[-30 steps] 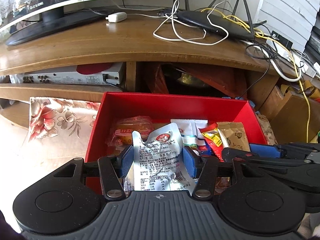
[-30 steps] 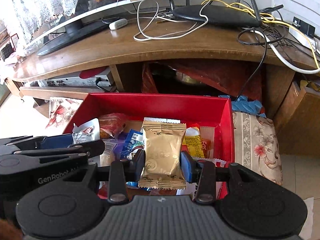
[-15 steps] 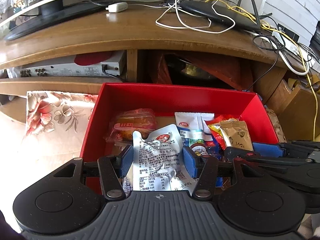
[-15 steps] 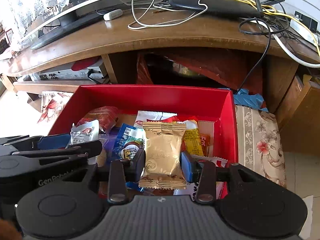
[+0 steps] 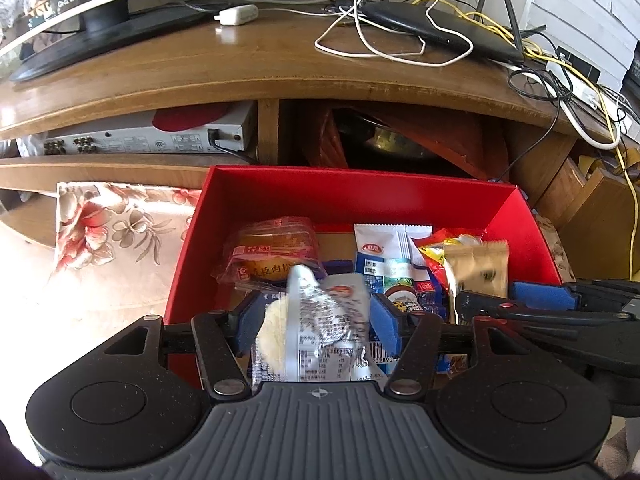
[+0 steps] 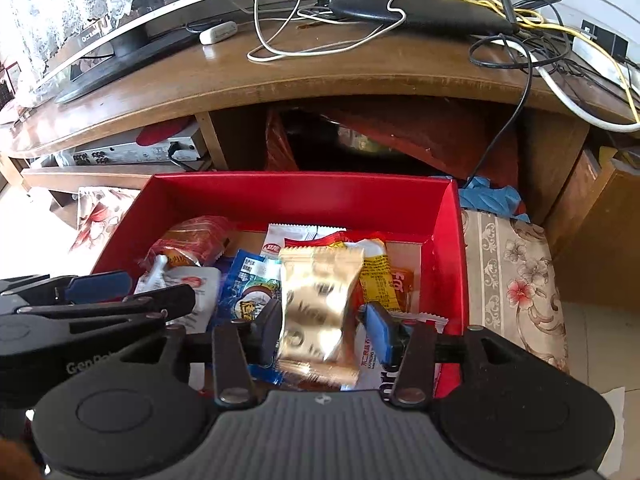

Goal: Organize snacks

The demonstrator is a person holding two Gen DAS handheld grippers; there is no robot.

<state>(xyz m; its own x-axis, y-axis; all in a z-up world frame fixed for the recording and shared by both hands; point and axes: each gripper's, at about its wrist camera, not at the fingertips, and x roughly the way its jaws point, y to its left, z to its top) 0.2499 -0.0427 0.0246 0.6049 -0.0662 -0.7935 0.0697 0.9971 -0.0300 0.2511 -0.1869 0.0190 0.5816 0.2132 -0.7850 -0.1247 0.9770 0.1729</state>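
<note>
Left wrist view is looking down into a red box (image 5: 360, 196) sitting on the floor in front of a wooden TV stand (image 5: 240, 64). Between the blue pads of the left gripper (image 5: 316, 320) a silver snack packet (image 5: 320, 324) is hanging blurred; the jaws have just been opening, and gaps are showing on both sides of the packet, so the pads are no longer pressing it. It is hovering over the near part of the box, above other wrapped snacks (image 5: 392, 268). Right wrist view is showing the right gripper (image 6: 320, 328) just beside the left one, over the same box (image 6: 300, 196). A gold snack packet (image 6: 320, 304) is sitting blurred and tilted between its jaws, which have likewise just been opening; a gap is showing at the right pad, so the grip looks released. Underneath it, a yellow packet (image 6: 378, 276) and a blue-and-white packet (image 6: 252, 280) are lying in the box. A router (image 6: 420, 10) and tangled cables (image 6: 520, 52) are resting on the stand
</note>
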